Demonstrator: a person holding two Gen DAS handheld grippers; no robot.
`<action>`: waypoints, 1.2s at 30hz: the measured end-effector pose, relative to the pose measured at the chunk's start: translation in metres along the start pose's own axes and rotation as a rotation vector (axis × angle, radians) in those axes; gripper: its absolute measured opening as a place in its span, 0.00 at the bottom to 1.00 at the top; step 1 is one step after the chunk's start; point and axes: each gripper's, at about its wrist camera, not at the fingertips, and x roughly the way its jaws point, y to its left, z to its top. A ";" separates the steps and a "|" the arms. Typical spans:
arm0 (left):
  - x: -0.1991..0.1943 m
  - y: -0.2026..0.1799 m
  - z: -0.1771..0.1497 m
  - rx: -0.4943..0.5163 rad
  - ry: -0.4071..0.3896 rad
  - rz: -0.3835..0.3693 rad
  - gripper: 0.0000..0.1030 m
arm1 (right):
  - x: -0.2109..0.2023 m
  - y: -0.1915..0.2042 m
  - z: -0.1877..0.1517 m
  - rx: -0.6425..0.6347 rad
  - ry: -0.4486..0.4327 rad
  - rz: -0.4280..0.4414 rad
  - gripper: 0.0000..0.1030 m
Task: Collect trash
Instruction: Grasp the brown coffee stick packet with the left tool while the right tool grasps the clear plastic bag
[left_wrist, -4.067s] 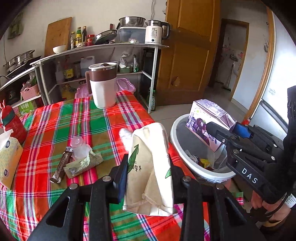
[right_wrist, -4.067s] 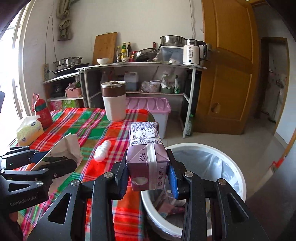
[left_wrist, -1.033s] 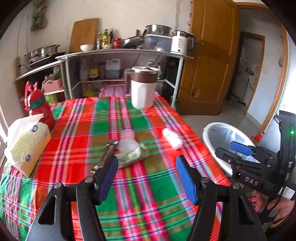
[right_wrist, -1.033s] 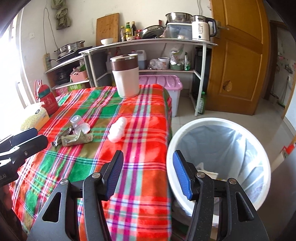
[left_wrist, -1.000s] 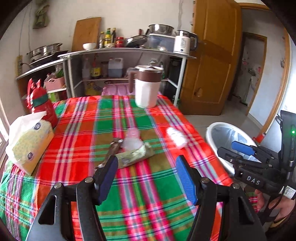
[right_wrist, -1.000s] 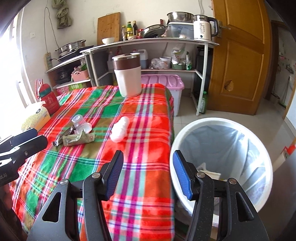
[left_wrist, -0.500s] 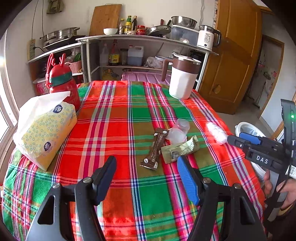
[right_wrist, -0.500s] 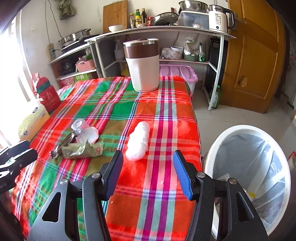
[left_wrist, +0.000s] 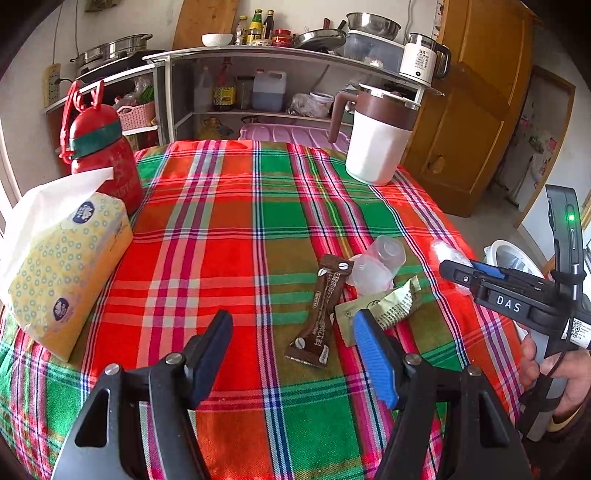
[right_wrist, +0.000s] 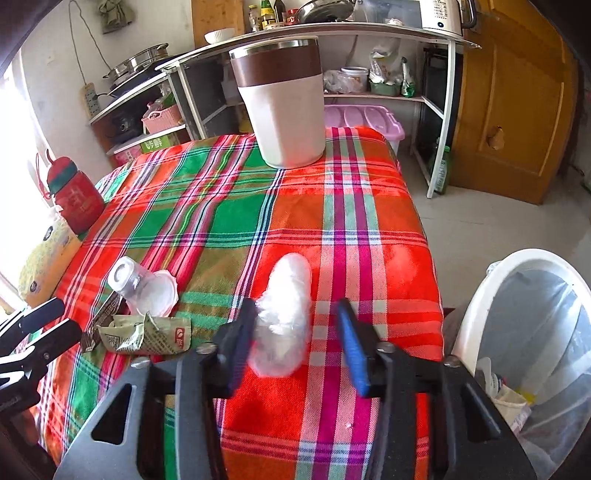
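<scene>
— So what's that pale thing on the plaid tablecloth (right_wrist: 369, 229)?
— Crumpled clear plastic wrap (right_wrist: 284, 314), long and cloudy; it lies between the spread fingers of the right gripper (right_wrist: 299, 345), its near end against the left finger; whether it touches, I cannot tell.
— And the left gripper (left_wrist: 295, 358)?
— Gaping wide over a brown coffee sachet (left_wrist: 319, 314); a green wrapper (left_wrist: 380, 310) is partly hidden by its blue pad; the white bin (right_wrist: 524, 280) is cut off.
</scene>
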 end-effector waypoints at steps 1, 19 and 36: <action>0.001 0.000 0.001 0.000 0.004 -0.004 0.68 | 0.001 0.000 -0.001 0.003 0.000 -0.003 0.32; 0.029 -0.010 0.013 0.028 0.042 0.032 0.68 | -0.018 -0.008 -0.019 0.048 -0.005 0.077 0.26; 0.041 -0.018 0.010 0.064 0.071 0.095 0.57 | -0.018 -0.009 -0.023 0.060 -0.009 0.083 0.26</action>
